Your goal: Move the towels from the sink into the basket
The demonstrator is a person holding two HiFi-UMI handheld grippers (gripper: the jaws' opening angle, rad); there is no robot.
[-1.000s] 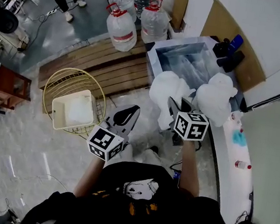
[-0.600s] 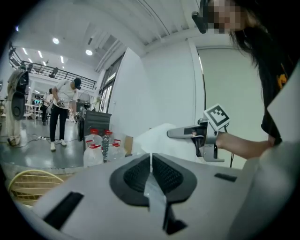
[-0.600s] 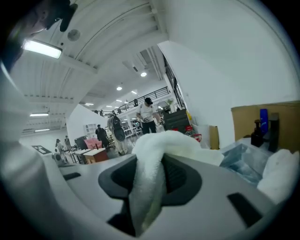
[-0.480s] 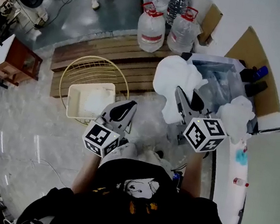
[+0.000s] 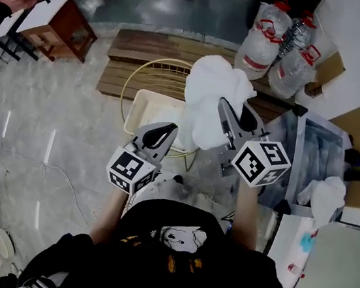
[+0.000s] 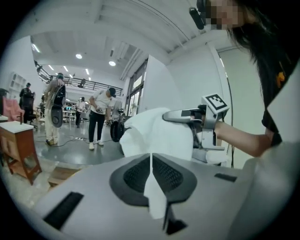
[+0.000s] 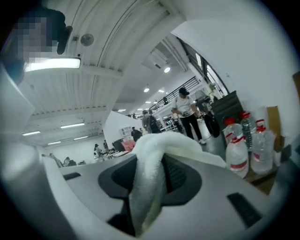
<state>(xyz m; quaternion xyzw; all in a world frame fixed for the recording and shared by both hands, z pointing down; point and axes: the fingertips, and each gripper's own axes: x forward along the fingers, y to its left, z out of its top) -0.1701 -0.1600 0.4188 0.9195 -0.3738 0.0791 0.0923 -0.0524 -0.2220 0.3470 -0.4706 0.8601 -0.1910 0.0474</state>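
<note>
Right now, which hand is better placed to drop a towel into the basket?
Right. The right gripper is clamped on a white towel that, in the head view, hangs at the basket's rim. The left gripper is shut with no towel in it.

Held towel (image 5: 211,95): white, bunched, hanging in the air, clamped in the right gripper (image 5: 226,115), above the basket's right rim.
Second towel (image 5: 326,197): white, crumpled, draped on the sink's edge.
Sink (image 5: 311,147): rectangular grey basin.
Basket (image 5: 131,77): round gold wire, on the floor.
</note>
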